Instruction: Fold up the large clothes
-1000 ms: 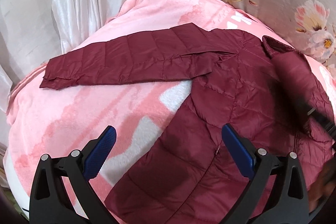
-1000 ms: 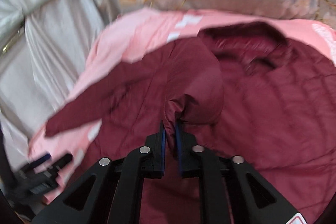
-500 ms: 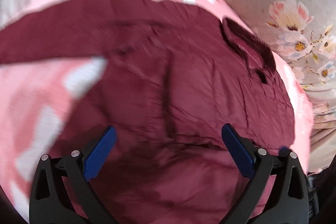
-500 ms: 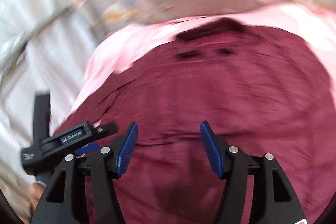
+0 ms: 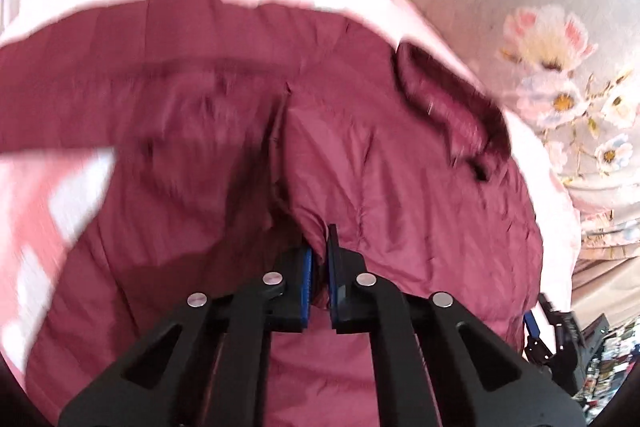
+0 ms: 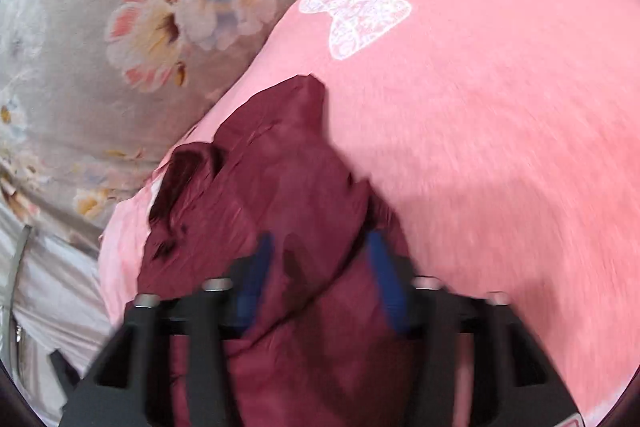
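The left tool (image 5: 319, 259) is clamped on a pinch of the maroon quilted puffer jacket (image 5: 400, 167), spread across the pink fleece blanket (image 6: 500, 107); the right tool (image 6: 320, 267) is closing, jacket fabric bunched between its blue pads (image 6: 384, 267).

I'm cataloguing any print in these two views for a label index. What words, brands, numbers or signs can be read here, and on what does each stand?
White cursive line on the pink fleece blanket, above its white lace butterfly print: upside down in the right wrist view, too blurred and stylised to read.
Smaller white line beyond it, nearer the blanket's edge: too small to read.
Maroon quilted jacket: no text visible.
Grey floral fabric: none.
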